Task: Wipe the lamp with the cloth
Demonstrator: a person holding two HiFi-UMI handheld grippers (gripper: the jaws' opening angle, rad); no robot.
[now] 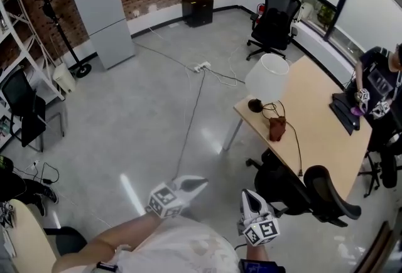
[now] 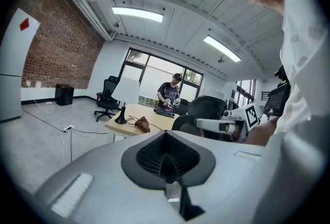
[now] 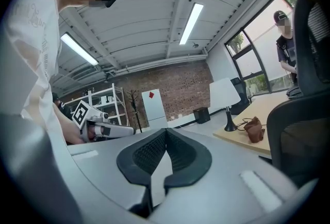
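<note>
Lamp (image 1: 267, 77): white tapered shade, black round base; crumpled brown cloth (image 1: 277, 128) beside.

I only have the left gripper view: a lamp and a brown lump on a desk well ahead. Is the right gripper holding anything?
Observer: No. The right gripper view shows the right gripper with its jaws together and nothing between them.
Operator: Is that lump the cloth?
Observer: Likely. From the head view it is a crumpled brown cloth on the desk, beside the base of the lamp and not touching it.
Operator: Anything near it to mind?
Observer: A dark cord runs from by the lamp's base, past the cloth, along the desk to its near edge.
</note>
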